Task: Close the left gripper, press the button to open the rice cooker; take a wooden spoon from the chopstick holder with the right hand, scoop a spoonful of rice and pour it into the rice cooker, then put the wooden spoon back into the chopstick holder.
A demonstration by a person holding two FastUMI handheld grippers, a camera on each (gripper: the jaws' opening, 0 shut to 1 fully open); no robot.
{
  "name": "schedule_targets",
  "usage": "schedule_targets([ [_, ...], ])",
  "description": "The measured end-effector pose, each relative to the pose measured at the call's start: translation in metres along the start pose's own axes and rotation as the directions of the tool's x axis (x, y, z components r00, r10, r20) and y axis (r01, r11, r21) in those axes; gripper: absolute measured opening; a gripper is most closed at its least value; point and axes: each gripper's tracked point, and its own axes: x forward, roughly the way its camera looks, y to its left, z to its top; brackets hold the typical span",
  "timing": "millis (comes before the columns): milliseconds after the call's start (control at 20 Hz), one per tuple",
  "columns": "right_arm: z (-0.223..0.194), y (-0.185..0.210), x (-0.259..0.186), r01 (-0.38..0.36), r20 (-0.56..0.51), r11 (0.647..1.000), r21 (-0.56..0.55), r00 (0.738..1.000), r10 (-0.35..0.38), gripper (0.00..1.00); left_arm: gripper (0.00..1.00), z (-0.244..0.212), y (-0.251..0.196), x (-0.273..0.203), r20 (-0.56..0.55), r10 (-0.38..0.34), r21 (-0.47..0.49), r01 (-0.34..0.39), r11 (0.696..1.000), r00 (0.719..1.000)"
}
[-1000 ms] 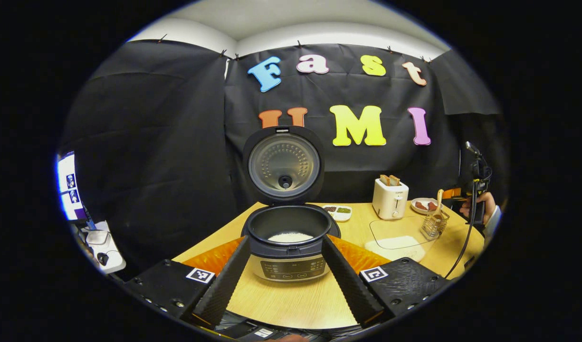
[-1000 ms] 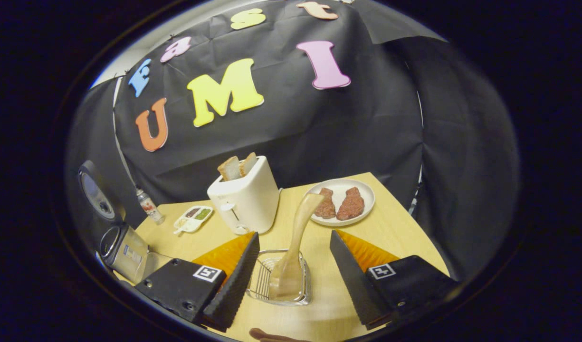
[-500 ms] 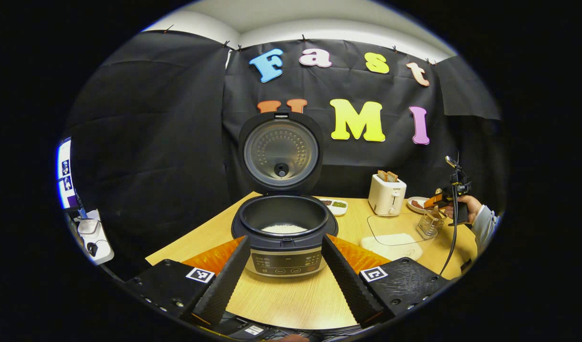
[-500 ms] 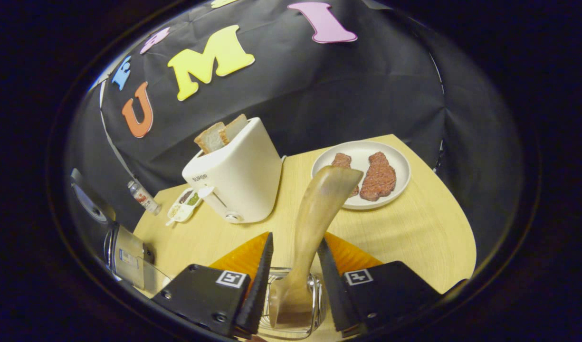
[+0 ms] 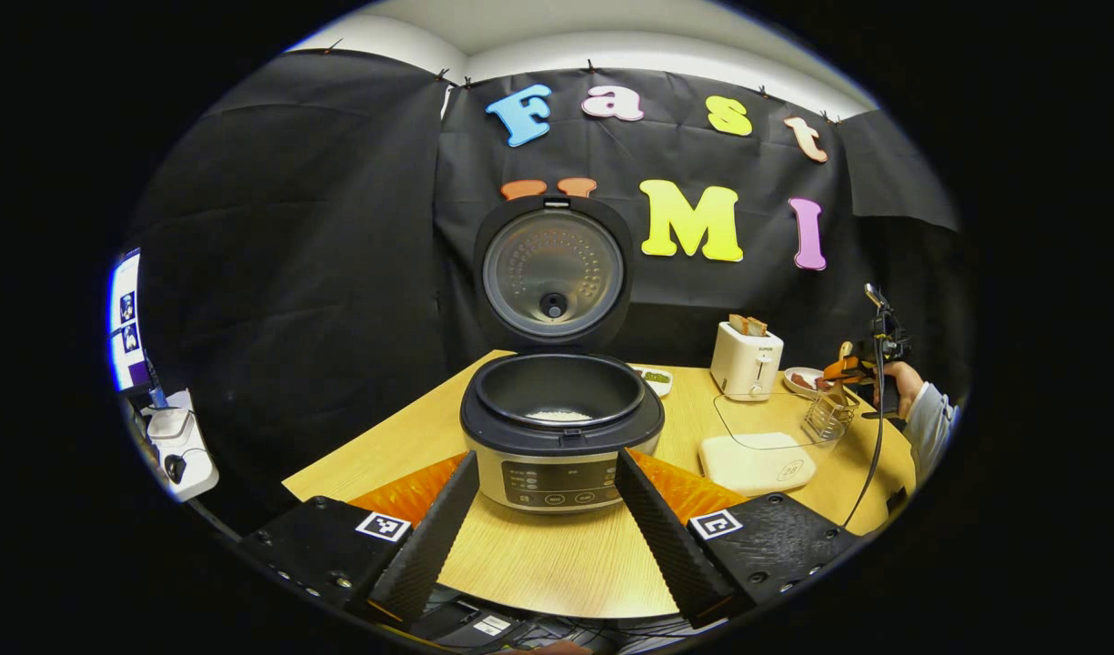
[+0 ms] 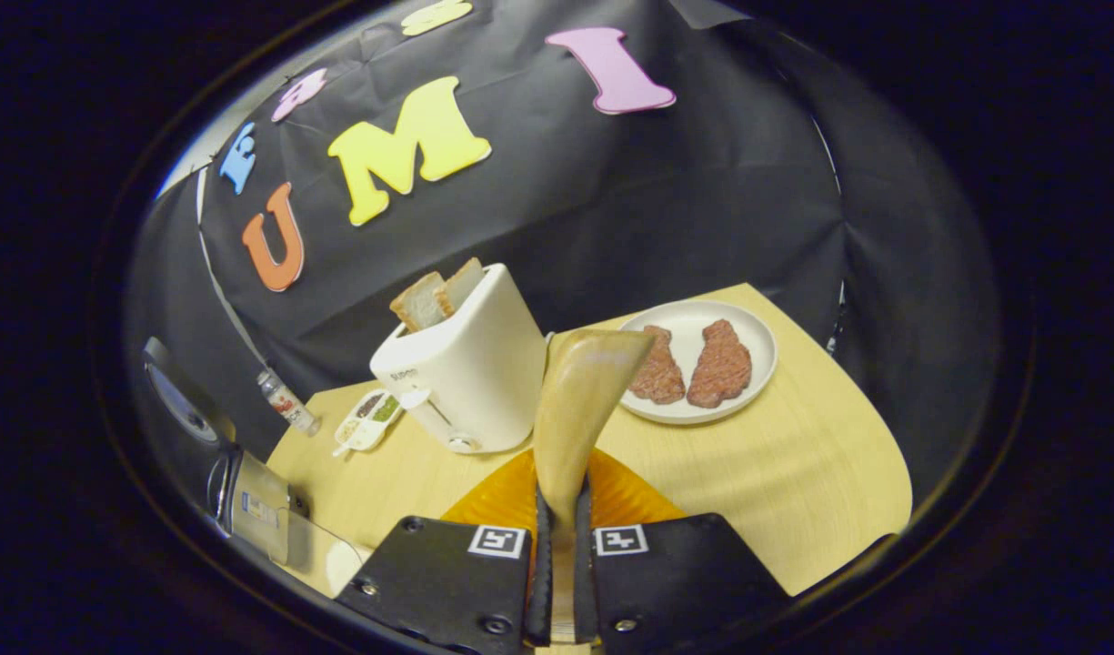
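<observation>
The rice cooker (image 5: 561, 428) stands open on the table, its lid (image 5: 553, 273) upright and a little white rice (image 5: 558, 416) in the pot. My left gripper (image 5: 546, 464) is open, its fingers flanking the cooker's front panel from a short way back. My right gripper (image 6: 557, 496) is shut on the wooden spoon (image 6: 582, 391), whose handle sticks up between the fingers. In the left gripper view that gripper (image 5: 861, 368), held by a hand, hovers over the wire chopstick holder (image 5: 829, 417) at the far right. A clear container of rice (image 5: 757, 455) lies between cooker and holder.
A white toaster (image 6: 461, 377) with bread slices stands just behind the spoon. A plate with two meat pieces (image 6: 702, 364) sits to its right, a small condiment dish (image 6: 367, 418) and a bottle (image 6: 286, 403) to its left. The table edge (image 6: 884, 473) curves close on the right.
The right gripper came down over the holder and its fingers shut on the spoon handle. The left gripper drew back a little from the cooker and stayed open.
</observation>
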Motion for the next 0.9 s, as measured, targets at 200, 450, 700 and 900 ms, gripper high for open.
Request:
schedule_targets([
  [200, 0.024, 0.017, -0.042, 0.018, 0.098, 0.998, -0.055, 0.995, -0.013, 0.13, 0.96, 0.003, 0.009, -0.012, 0.021, 0.000, -0.018, 0.001, 1.000, 1.000],
  [450, 0.050, 0.068, -0.091, 0.018, 0.210, 0.984, -0.179, 0.977, 0.021, 0.13, 0.95, 0.005, 0.016, -0.024, 0.039, 0.012, -0.048, -0.010, 0.999, 0.999],
  [700, 0.043, 0.130, -0.122, 0.044, 0.275, 0.952, -0.302, 0.960, 0.043, 0.10, 0.95, 0.010, 0.012, -0.032, 0.048, -0.003, -0.033, 0.005, 0.999, 0.999],
  [900, -0.001, 0.192, -0.130, -0.039, 0.246, 0.940, -0.340, 0.961, 0.129, 0.10, 0.95, 0.014, 0.007, -0.041, 0.063, -0.027, 0.012, 0.026, 1.000, 0.998],
])
